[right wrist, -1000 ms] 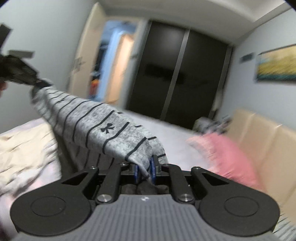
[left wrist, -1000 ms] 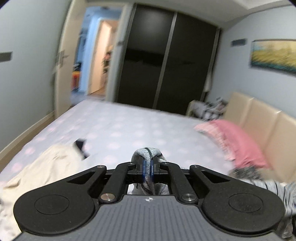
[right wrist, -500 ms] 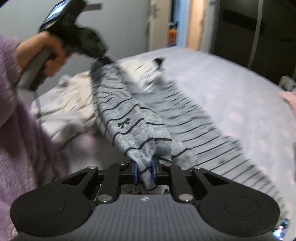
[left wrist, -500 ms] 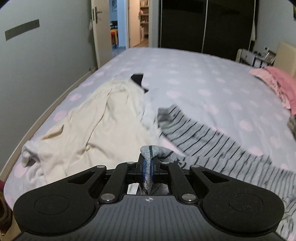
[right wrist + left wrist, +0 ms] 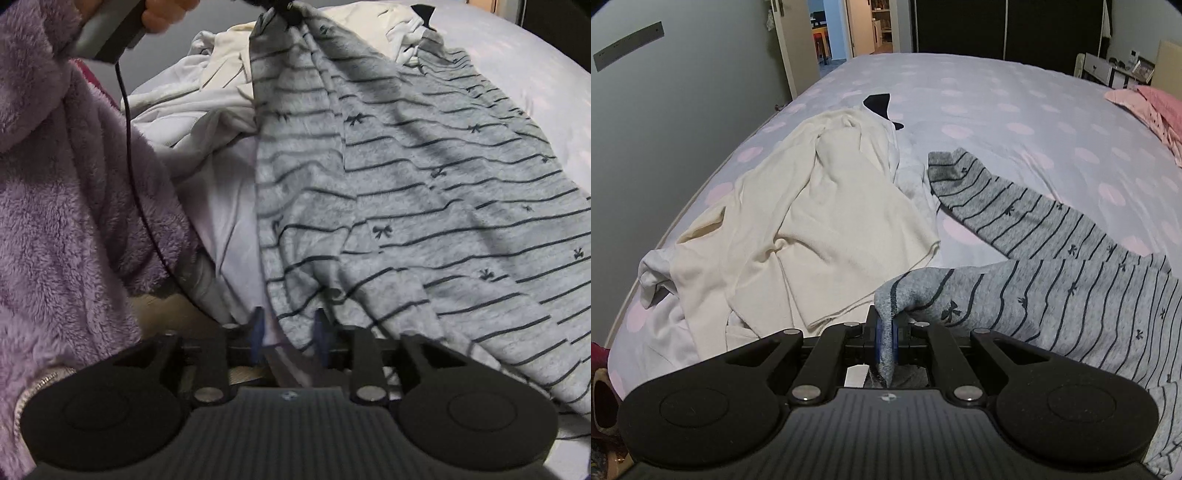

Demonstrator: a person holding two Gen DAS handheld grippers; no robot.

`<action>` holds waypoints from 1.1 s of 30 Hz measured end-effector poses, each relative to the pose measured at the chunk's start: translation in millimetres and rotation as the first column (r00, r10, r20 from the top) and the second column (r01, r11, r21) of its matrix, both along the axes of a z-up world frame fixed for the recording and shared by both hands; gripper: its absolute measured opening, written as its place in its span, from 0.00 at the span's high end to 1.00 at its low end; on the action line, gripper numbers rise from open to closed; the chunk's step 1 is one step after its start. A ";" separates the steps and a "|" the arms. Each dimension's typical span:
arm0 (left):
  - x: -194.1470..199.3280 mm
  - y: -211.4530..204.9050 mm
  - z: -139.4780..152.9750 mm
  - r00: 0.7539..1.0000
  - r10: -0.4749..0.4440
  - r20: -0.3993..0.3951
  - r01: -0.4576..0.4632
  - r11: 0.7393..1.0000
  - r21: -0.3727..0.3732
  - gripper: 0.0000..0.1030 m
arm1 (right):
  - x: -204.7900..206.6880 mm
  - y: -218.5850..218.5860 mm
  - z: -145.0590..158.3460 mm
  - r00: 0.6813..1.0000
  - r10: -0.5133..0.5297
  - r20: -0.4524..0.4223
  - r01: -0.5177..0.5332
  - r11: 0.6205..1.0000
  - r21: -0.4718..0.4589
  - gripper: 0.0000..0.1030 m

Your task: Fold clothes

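**Grey striped top half laid out on the bed, one corner being let go**

So, the landmark here is the grey striped top (image 5: 1052,306), the one with thin dark lines and tiny bow prints. It's spread across the polka-dot bedsheet (image 5: 997,96) with one sleeve stretched flat on the far side of its body, cuff end lying just beside a cream garment (image 5: 827,206).

The left gripper (image 5: 885,339) has its jaws pressed together on a bunched corner of the top, fabric pinched right between the blue pads and a bit poking out behind them. From that corner the cloth runs off to the right over the sheet.

The right gripper (image 5: 290,332) is a different story: its jaws are opening. An edge of the top still hangs down into the gap between the blue pads, but there's daylight on both sides, so it isn't squeezed any more.

In the right wrist view the top slopes up to the other gripper, whose handle sits in a hand (image 5: 164,13) at the upper edge, a black cable (image 5: 129,140) dangling from it. A fluffy purple sleeve (image 5: 62,192) fills the area left of the top. The cream garment and some white cloth (image 5: 207,122) lie crumpled just left of the top too. Far off beyond it, pink bedding (image 5: 1152,107) rests at the bed's edge.
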State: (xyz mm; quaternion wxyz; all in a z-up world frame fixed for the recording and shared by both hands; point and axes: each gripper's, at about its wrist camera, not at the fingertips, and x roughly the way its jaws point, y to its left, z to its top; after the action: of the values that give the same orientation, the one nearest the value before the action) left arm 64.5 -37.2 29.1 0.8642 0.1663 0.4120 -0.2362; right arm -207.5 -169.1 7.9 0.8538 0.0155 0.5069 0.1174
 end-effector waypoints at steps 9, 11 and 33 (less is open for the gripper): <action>8.7 -3.9 -10.9 1.000 0.003 -0.026 -0.002 1.000 0.028 0.96 | 8.9 -71.2 37.7 0.995 -0.035 0.091 0.044 0.995 -0.090 0.56; 9.4 -5.1 -14.0 1.000 0.001 -0.026 0.000 0.999 0.040 0.96 | 19.0 -98.9 40.2 0.991 -0.084 0.102 0.096 0.988 -0.118 0.56; 21.9 -30.8 -32.6 0.999 0.003 -0.050 0.002 0.995 0.099 0.95 | 140.4 -244.1 -43.9 0.953 -0.288 0.097 0.302 0.932 -0.198 0.59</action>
State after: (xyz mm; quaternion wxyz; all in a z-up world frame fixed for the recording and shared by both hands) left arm 86.3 -68.0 -3.5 0.8444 0.2028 0.4447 -0.2196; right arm -67.1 -413.2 -36.0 0.8750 -0.0027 0.4795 -0.0662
